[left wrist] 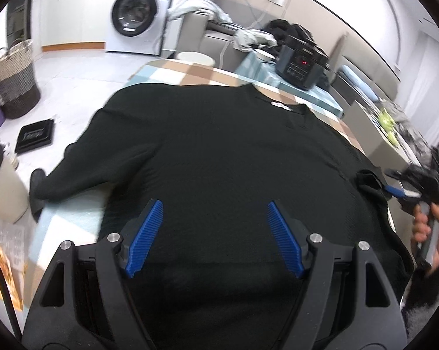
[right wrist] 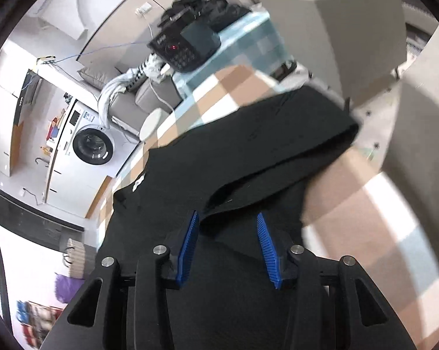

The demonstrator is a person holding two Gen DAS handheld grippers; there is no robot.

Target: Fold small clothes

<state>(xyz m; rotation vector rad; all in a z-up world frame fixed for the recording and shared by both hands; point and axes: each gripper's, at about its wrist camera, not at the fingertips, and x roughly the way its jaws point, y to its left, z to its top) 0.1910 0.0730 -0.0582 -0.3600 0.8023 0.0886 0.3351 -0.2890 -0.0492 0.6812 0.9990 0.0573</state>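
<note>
A black long-sleeved top lies spread on a checked tablecloth, collar at the far side, one sleeve hanging off the left edge. My left gripper is open and empty, hovering over the top's lower middle. My right gripper is open over the same top, with a folded-over sleeve part lying between its blue pads; whether the cloth touches them I cannot tell. The right gripper also shows in the left wrist view, at the top's right edge, held by a hand.
A black appliance with a red display stands on the table's far end. A washing machine, a woven basket and a black tray on the floor are to the left. A grey cabinet stands to the right.
</note>
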